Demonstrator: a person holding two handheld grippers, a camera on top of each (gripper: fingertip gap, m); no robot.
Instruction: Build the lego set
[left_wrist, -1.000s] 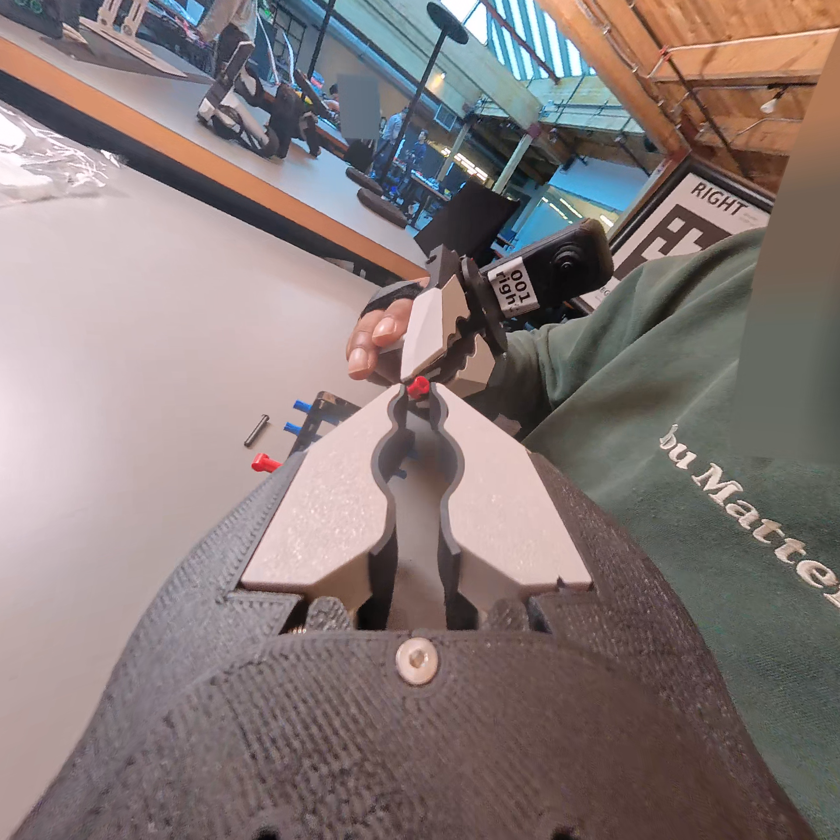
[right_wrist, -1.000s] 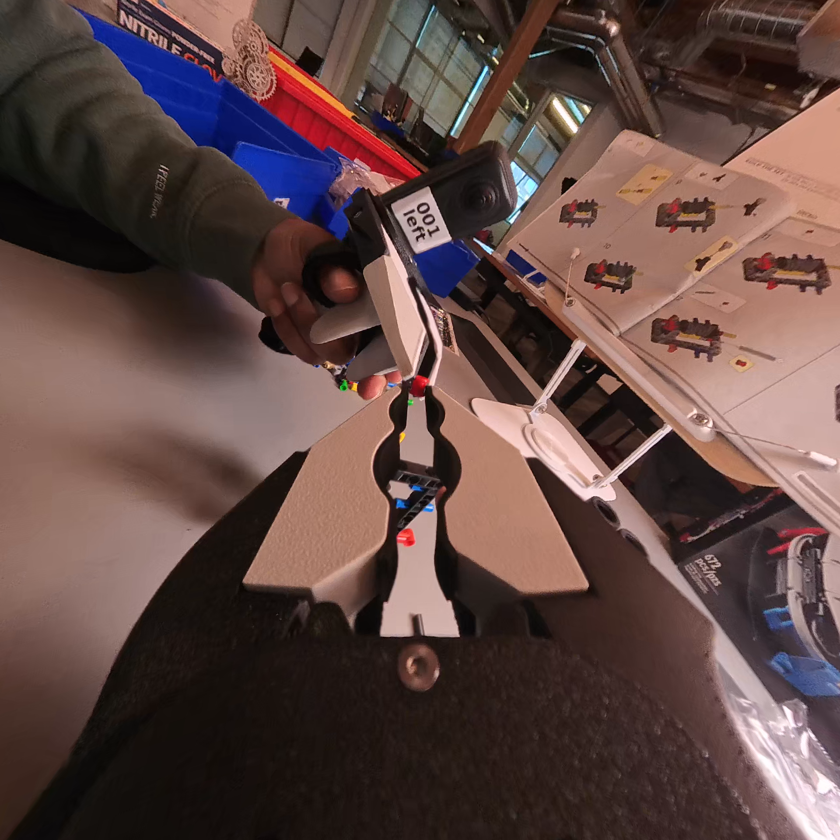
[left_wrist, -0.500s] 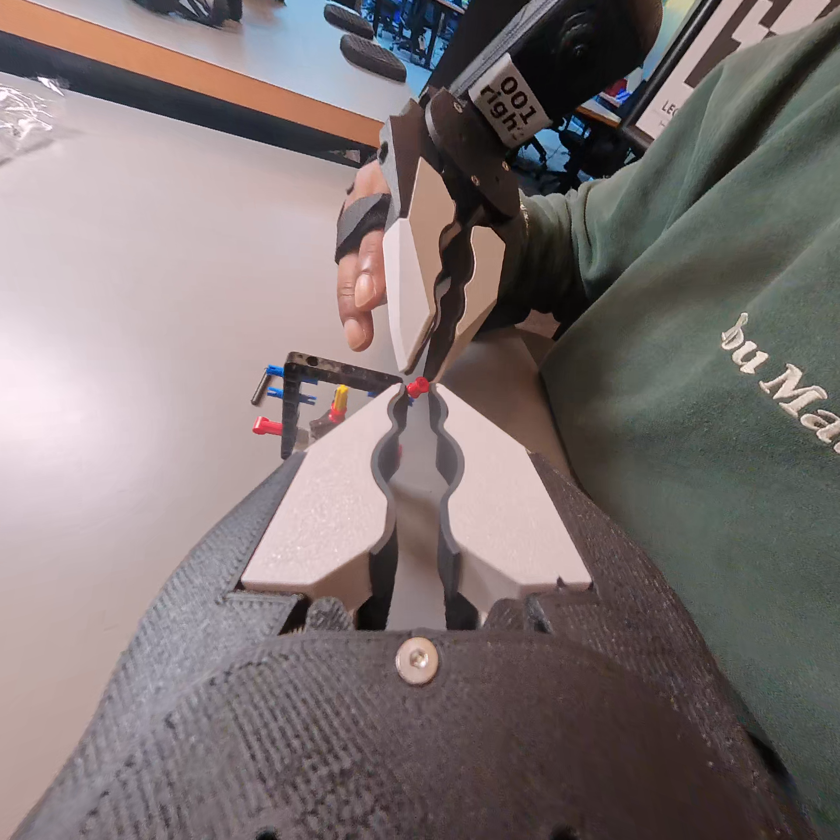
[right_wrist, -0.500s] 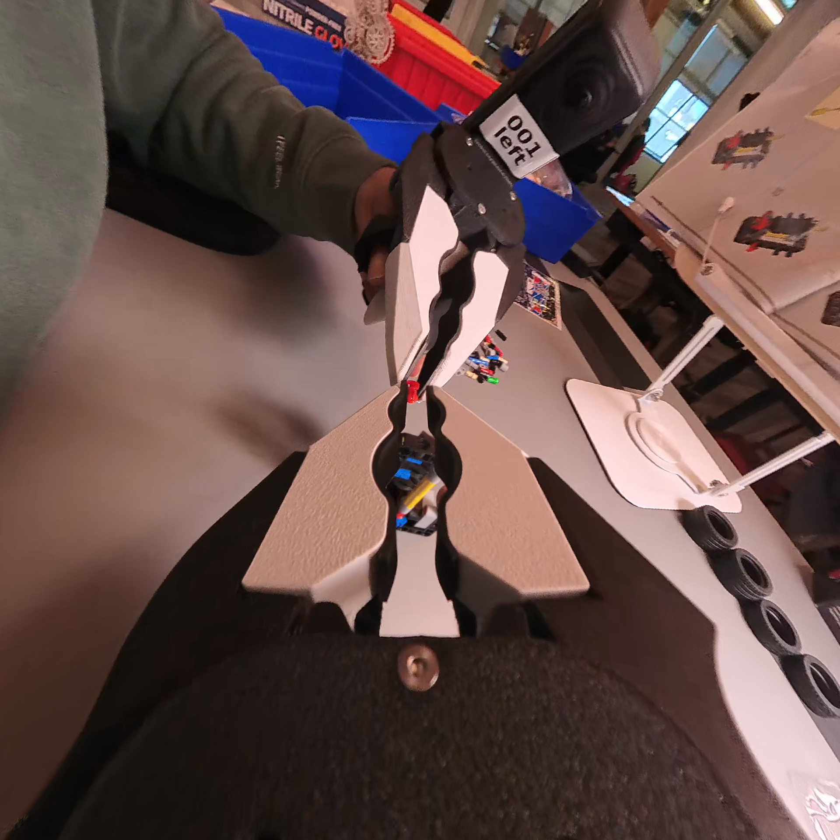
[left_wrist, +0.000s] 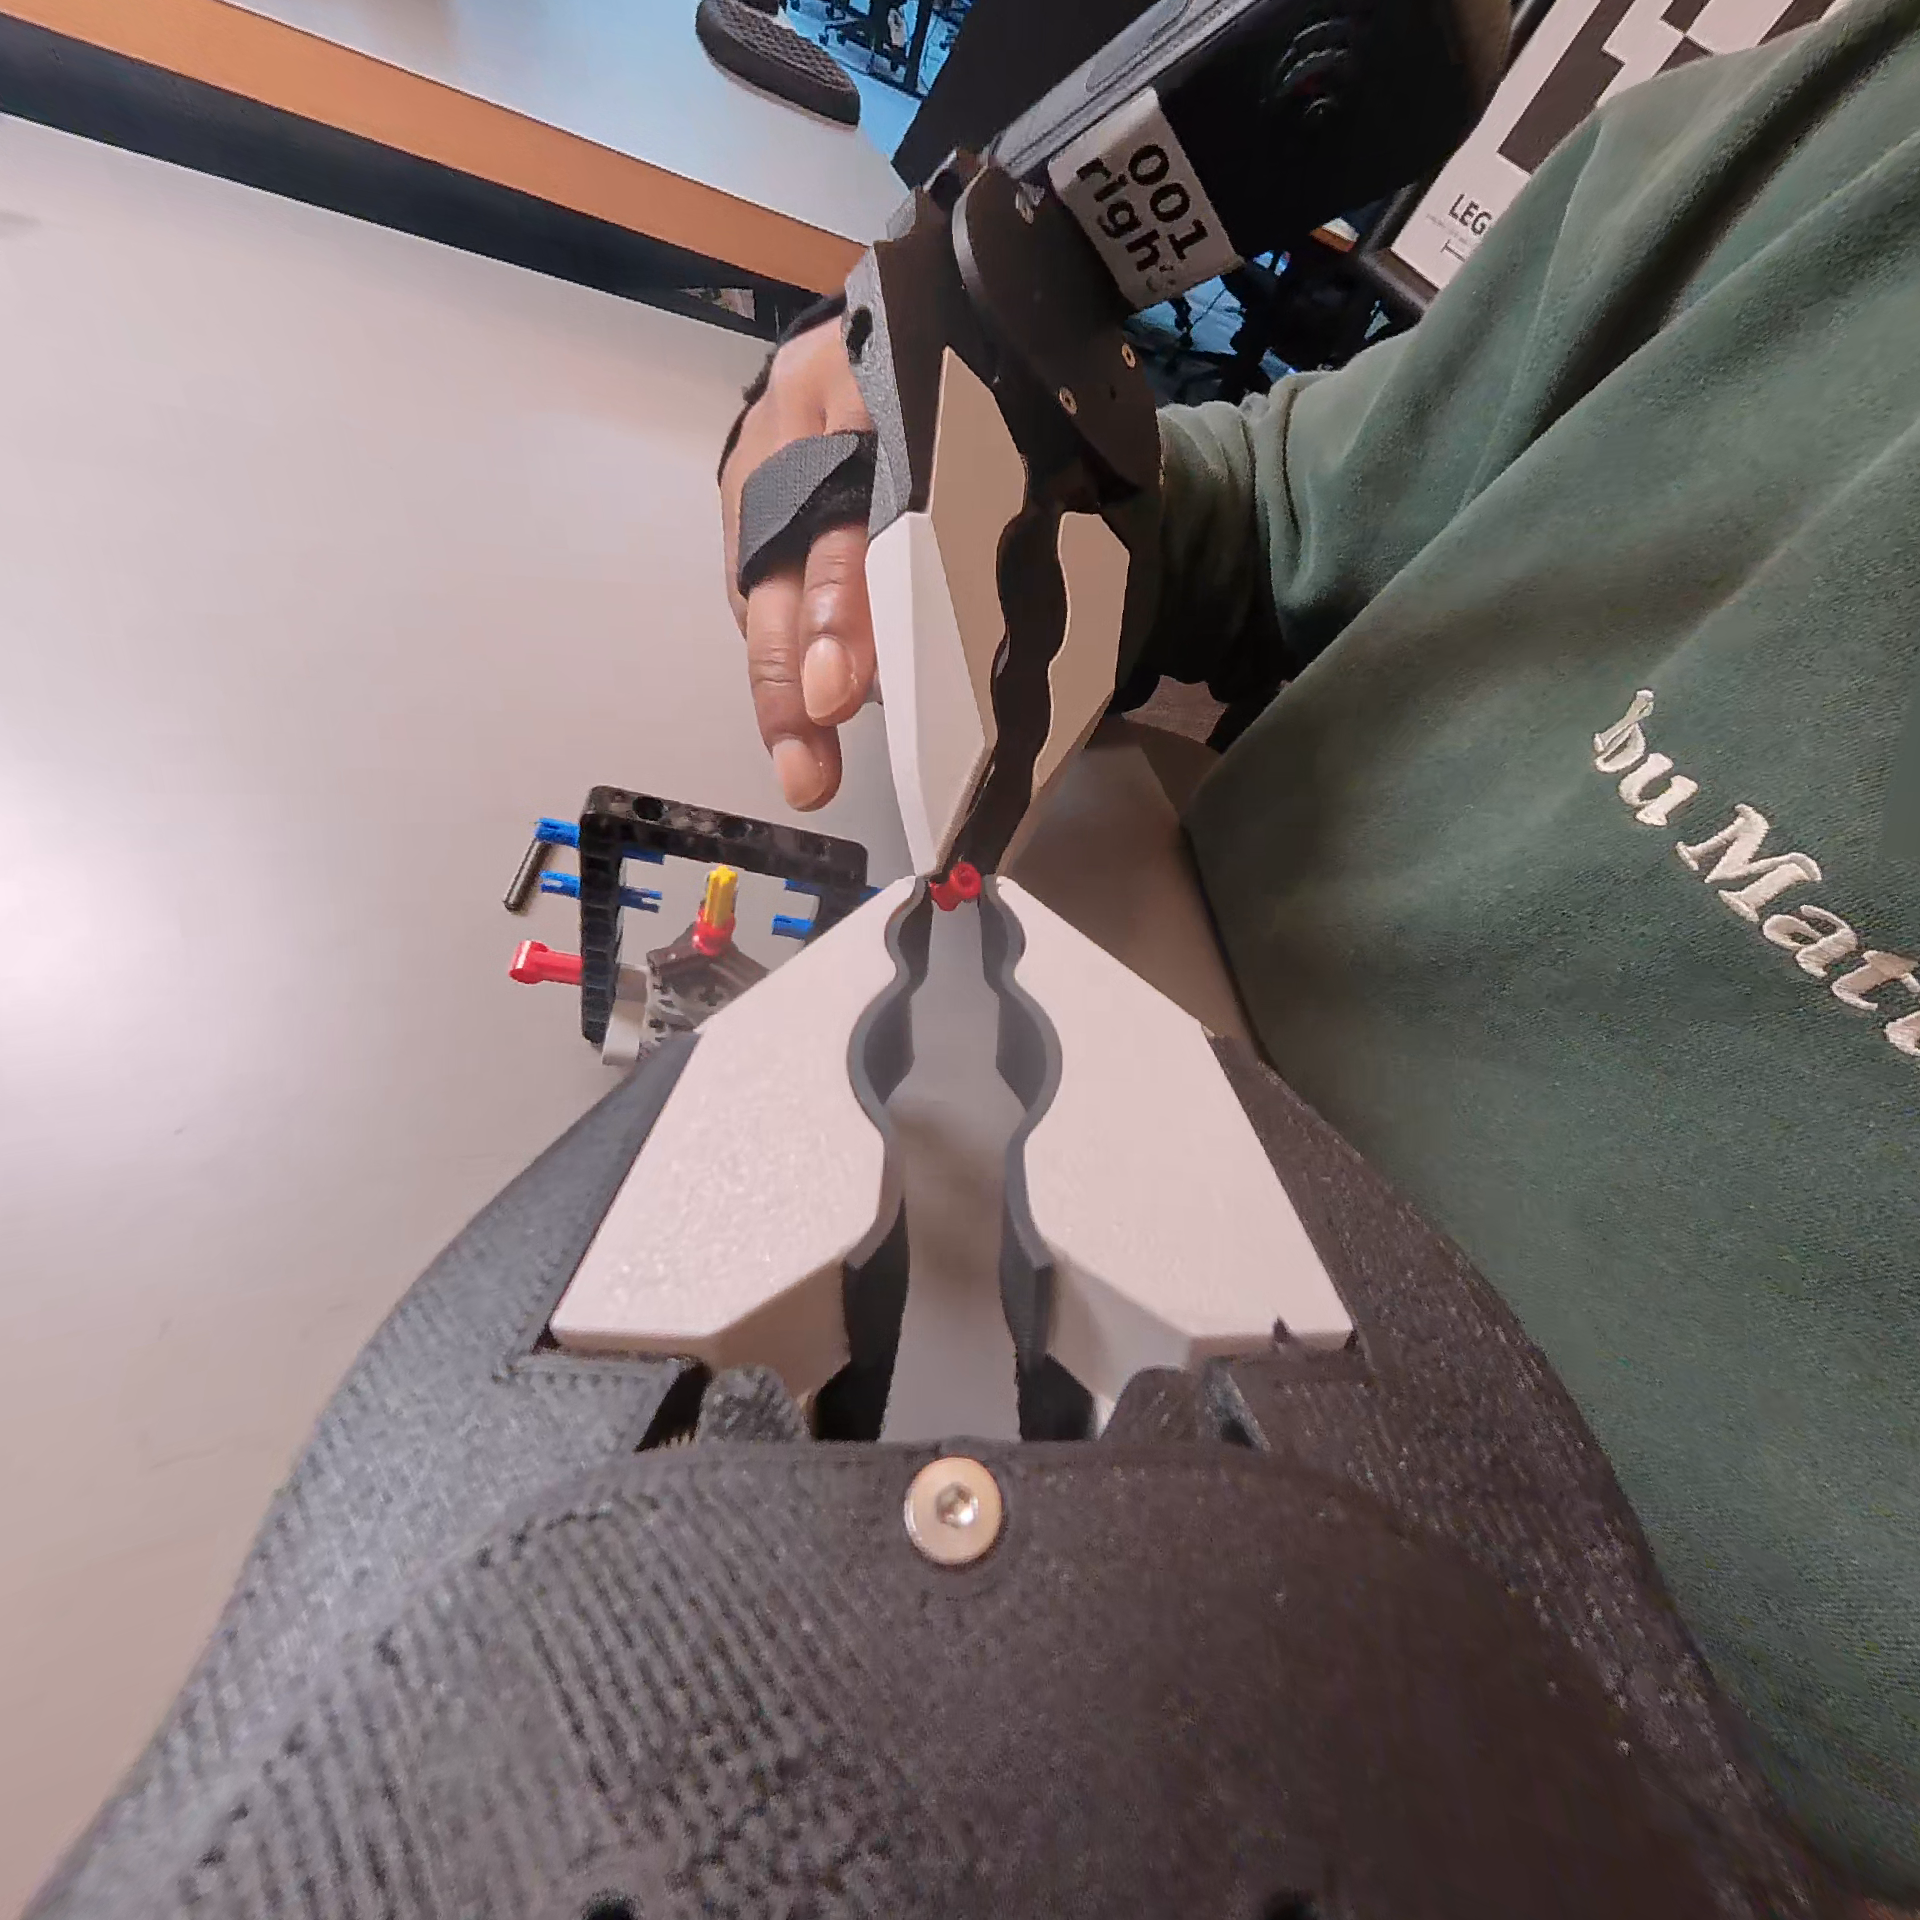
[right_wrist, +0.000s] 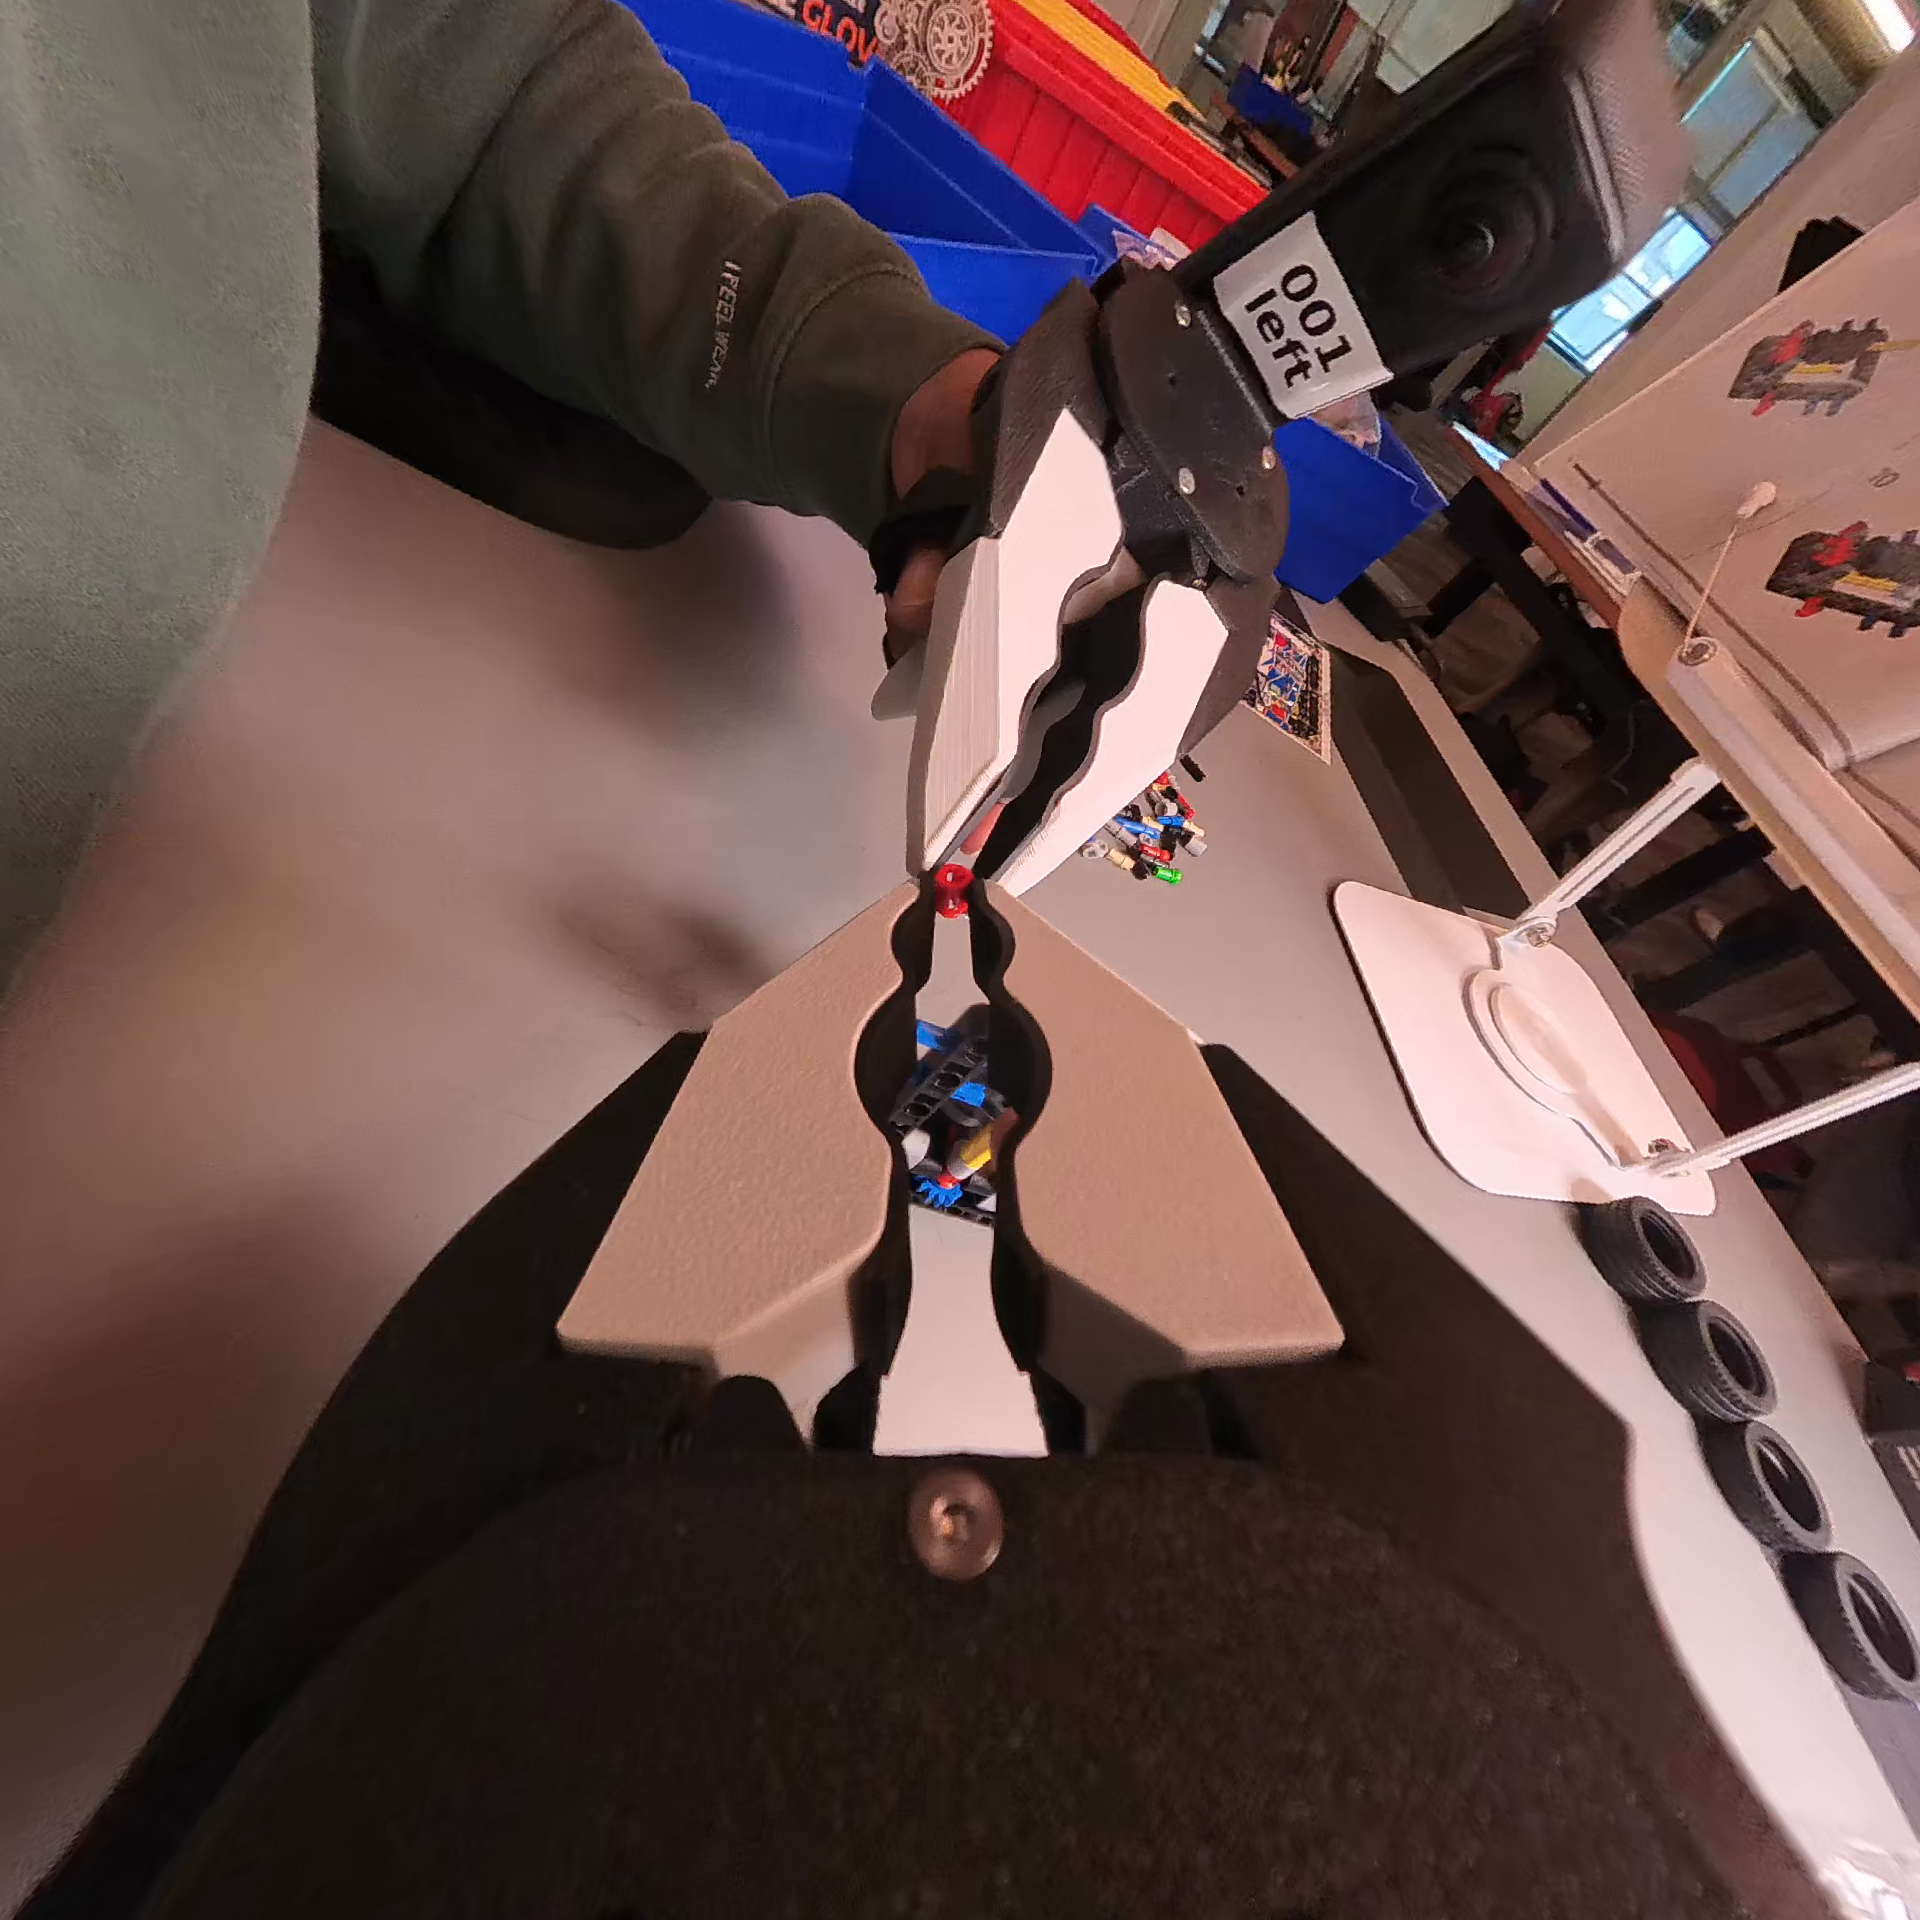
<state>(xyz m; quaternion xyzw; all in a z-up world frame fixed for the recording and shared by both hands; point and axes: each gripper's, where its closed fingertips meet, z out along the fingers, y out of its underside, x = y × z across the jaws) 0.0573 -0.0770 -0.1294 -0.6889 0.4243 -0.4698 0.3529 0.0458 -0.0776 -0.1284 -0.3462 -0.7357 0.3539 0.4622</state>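
Observation:
A small red pin is pinched at the tips of my left gripper, which is shut on it above the table. My right gripper meets it tip to tip from above and is also shut on the same red pin. The right gripper also shows in the left wrist view, the left gripper in the right wrist view. The black lego frame, with blue pins, a yellow axle and a red pin, lies on the table below and left. It shows through the right jaws.
A loose black pin lies left of the frame. A pile of small parts, a white stand base, several black tyres, an instruction booklet and blue bins lie to the right and behind. Left and right tips are no more than a few centimetres apart.
Both grippers stayed tip to tip on the red pin while tilting down toward the table. The black frame has come further into view below them.

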